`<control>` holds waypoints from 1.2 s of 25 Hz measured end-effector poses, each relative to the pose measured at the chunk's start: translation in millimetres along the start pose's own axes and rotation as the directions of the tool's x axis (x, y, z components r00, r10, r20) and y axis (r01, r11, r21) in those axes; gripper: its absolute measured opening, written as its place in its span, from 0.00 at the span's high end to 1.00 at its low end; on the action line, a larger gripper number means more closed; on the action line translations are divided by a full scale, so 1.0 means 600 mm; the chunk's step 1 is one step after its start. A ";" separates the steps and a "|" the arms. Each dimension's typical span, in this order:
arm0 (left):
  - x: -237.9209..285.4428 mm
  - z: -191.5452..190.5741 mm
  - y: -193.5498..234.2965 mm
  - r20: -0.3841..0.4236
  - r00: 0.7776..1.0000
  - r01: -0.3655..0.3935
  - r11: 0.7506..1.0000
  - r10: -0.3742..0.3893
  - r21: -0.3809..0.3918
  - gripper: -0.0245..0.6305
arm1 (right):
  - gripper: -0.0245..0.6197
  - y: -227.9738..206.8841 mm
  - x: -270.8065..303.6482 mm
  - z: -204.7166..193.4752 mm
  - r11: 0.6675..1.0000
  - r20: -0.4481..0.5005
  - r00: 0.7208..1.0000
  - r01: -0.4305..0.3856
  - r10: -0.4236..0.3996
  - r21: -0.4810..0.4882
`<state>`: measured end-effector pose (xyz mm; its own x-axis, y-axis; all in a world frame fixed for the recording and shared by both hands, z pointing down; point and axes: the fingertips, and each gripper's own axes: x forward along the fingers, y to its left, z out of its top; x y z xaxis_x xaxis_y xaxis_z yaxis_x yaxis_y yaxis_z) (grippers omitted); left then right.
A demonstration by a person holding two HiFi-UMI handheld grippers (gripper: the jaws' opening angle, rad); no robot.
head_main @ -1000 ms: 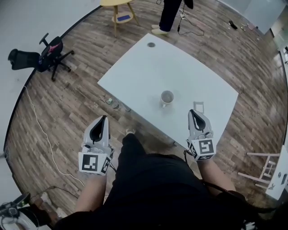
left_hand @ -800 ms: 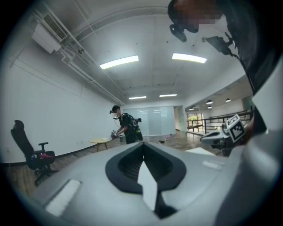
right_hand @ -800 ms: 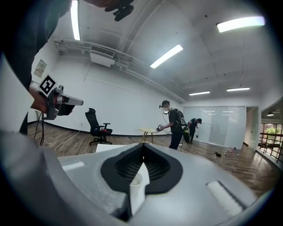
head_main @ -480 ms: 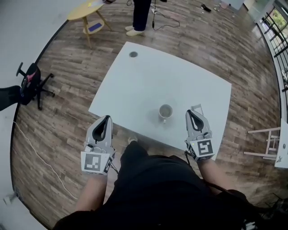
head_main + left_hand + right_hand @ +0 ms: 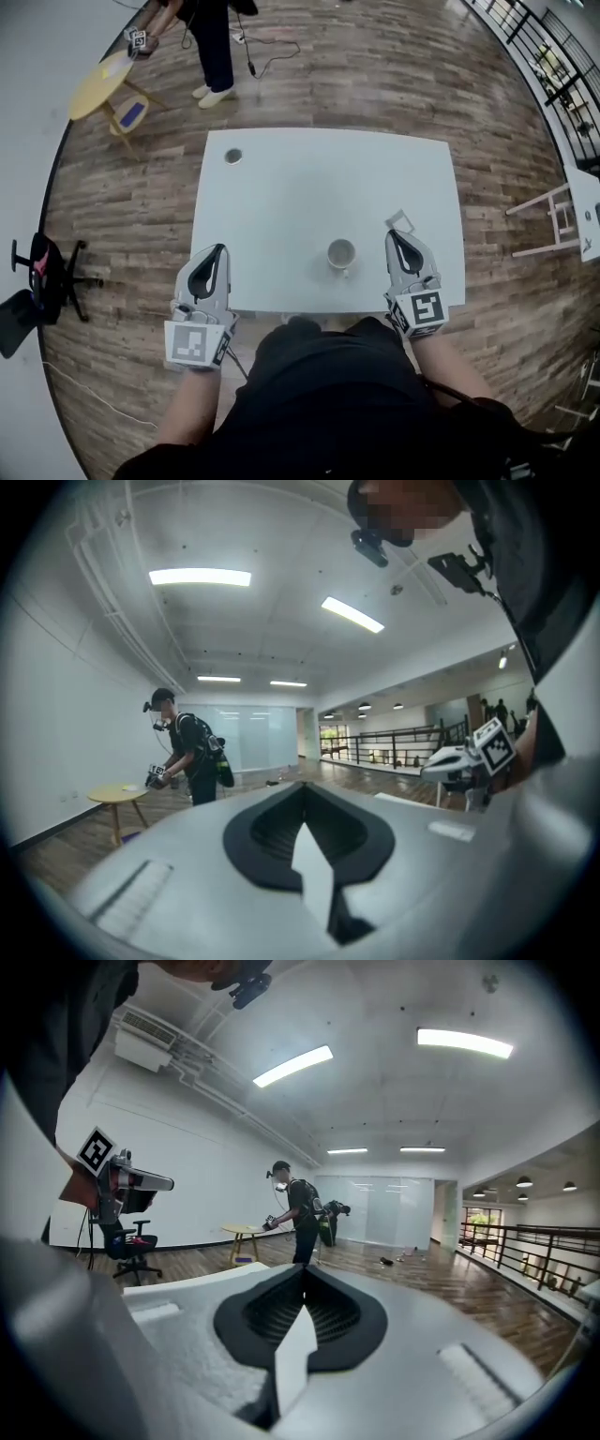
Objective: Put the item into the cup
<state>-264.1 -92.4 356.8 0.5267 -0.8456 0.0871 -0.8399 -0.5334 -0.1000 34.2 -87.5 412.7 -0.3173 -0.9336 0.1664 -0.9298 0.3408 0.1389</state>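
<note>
Jaws first: both pairs are pressed together with nothing between them. The left gripper and the right gripper each show their two halves meeting along a single line. That makes two grippers, one in each hand, both held low at the near edge of the one white table.

In the head view the right gripper's tip is just beside the single item, a small pale square-outlined piece lying on the table; whether they touch I cannot tell. One cup stands upright between the two grippers, nearer the right one and apart from the item. One small round grey thing lies near the table's far left corner.

Farther out on the wooden floor are one standing person, one round yellow side table, one black office chair and one white wooden frame.
</note>
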 end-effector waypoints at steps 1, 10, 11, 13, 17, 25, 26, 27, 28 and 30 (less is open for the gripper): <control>0.011 0.004 0.005 0.008 1.000 0.026 1.000 -0.026 0.006 0.96 | 0.96 -0.001 -0.001 0.002 1.000 0.000 1.000 0.021 -0.021 0.006; 0.098 -0.001 0.021 0.057 0.977 0.206 0.978 -0.204 -0.026 0.96 | 0.96 -0.023 -0.050 0.054 0.983 0.027 0.983 0.180 -0.179 -0.040; 0.107 0.000 0.016 0.063 0.974 0.222 0.975 -0.219 -0.034 0.96 | 0.96 -0.029 -0.059 0.056 0.980 0.025 0.981 0.196 -0.195 -0.038; 0.121 0.005 0.004 0.074 0.966 0.252 0.967 -0.248 -0.043 0.96 | 0.96 -0.039 -0.077 0.059 0.975 0.023 0.975 0.220 -0.219 -0.024; 0.143 0.016 -0.015 0.050 0.961 0.273 0.960 -0.270 -0.061 0.96 | 0.96 -0.052 -0.102 0.057 0.965 0.024 0.965 0.262 -0.262 -0.017; 0.160 0.037 -0.042 0.060 0.955 0.294 0.956 -0.292 -0.022 0.96 | 0.96 -0.096 -0.109 0.026 0.950 0.020 0.950 0.310 -0.311 0.023; 0.161 0.040 -0.044 0.069 0.954 0.295 0.955 -0.293 -0.023 0.96 | 0.96 -0.101 -0.110 0.020 0.949 0.018 0.949 0.314 -0.315 0.033; 0.162 0.044 -0.048 0.075 0.954 0.293 0.956 -0.290 -0.028 0.96 | 0.96 -0.108 -0.113 0.017 0.946 0.018 0.947 0.320 -0.321 0.038; 0.164 0.048 -0.052 0.079 0.955 0.290 0.956 -0.287 -0.032 0.96 | 0.96 -0.118 -0.117 0.015 0.943 0.020 0.943 0.330 -0.331 0.041; 0.171 0.057 -0.063 0.090 0.956 0.282 0.959 -0.279 -0.031 0.96 | 0.96 -0.143 -0.127 0.014 0.932 0.025 0.933 0.359 -0.360 0.044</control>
<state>-173.8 -159.8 335.5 0.7495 -0.6617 0.0223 -0.6606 -0.7496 -0.0403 136.8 -46.6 380.0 0.0341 -0.9962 0.0806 -0.9890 -0.0220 0.1461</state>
